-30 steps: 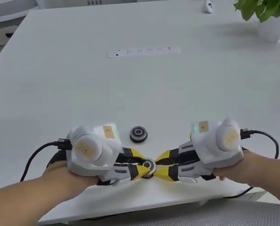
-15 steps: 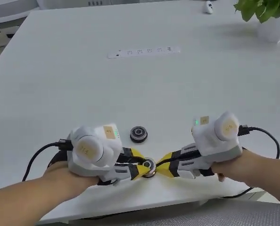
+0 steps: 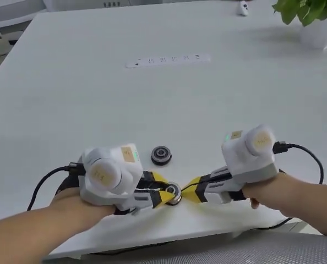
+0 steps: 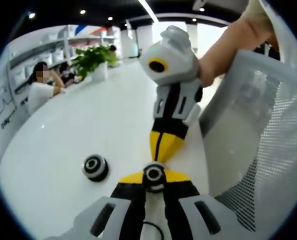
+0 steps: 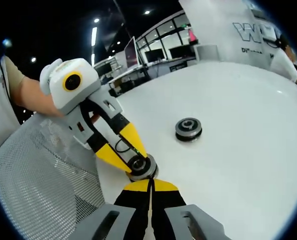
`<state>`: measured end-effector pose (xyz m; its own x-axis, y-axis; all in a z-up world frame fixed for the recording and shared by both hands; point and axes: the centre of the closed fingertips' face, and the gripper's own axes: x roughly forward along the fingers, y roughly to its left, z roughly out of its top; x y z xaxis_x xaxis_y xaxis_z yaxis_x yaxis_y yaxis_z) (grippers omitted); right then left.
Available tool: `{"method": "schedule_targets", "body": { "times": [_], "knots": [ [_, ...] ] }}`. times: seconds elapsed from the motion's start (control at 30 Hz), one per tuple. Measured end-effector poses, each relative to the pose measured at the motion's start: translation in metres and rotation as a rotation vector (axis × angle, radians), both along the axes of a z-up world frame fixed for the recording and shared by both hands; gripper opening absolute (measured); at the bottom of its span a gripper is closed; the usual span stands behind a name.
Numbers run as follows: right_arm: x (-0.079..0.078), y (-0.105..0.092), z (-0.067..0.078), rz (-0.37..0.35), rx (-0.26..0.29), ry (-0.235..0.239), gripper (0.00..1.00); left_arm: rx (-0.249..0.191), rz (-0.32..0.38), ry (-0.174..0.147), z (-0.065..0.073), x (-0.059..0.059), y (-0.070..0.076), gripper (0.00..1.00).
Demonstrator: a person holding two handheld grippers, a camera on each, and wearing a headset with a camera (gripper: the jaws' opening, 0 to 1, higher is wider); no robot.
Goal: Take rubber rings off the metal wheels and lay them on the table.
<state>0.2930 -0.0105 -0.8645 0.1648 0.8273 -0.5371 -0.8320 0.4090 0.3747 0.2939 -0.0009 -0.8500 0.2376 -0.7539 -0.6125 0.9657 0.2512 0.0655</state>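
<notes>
I read table (image 3: 152, 99) as smooth, glossy white; held wheel (image 4: 154, 176) bright metal, its rubber ring (image 4: 146, 172) matt black.

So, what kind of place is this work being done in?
Most likely an open-plan office or showroom: a large white table carrying a long white power strip, a row of dark computer monitors on desks behind, and a grey mesh office chair.

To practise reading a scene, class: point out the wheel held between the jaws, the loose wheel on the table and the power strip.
held wheel (image 3: 173, 193), head view, its hub.
loose wheel (image 3: 161, 155), head view, its centre.
power strip (image 3: 168, 60), head view, middle of its top face.
</notes>
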Motion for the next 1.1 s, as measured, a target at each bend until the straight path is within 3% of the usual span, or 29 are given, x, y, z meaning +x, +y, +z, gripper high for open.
{"method": "schedule_targets", "body": {
  "times": [0.1,0.17,0.23,0.5,1.1],
  "knots": [
    [0.007,-0.001,0.008,-0.063,0.059,0.025,0.0,0.0,0.003,-0.002,0.0,0.0,0.0,0.12],
    [0.007,0.0,0.013,-0.078,0.1,0.075,0.0,0.002,0.003,-0.004,0.0,0.0,0.0,0.12],
    [0.006,0.0,0.01,-0.061,0.08,0.053,0.0,0.002,0.004,-0.004,0.0,0.0,0.0,0.12],
    [0.005,0.002,0.013,-0.08,0.122,0.088,0.0,0.005,0.009,-0.01,0.0,0.0,0.0,0.12],
    [0.001,0.007,0.017,-0.053,0.141,0.088,0.0,0.005,-0.002,-0.012,0.0,0.001,0.0,0.12]
  ]
}}
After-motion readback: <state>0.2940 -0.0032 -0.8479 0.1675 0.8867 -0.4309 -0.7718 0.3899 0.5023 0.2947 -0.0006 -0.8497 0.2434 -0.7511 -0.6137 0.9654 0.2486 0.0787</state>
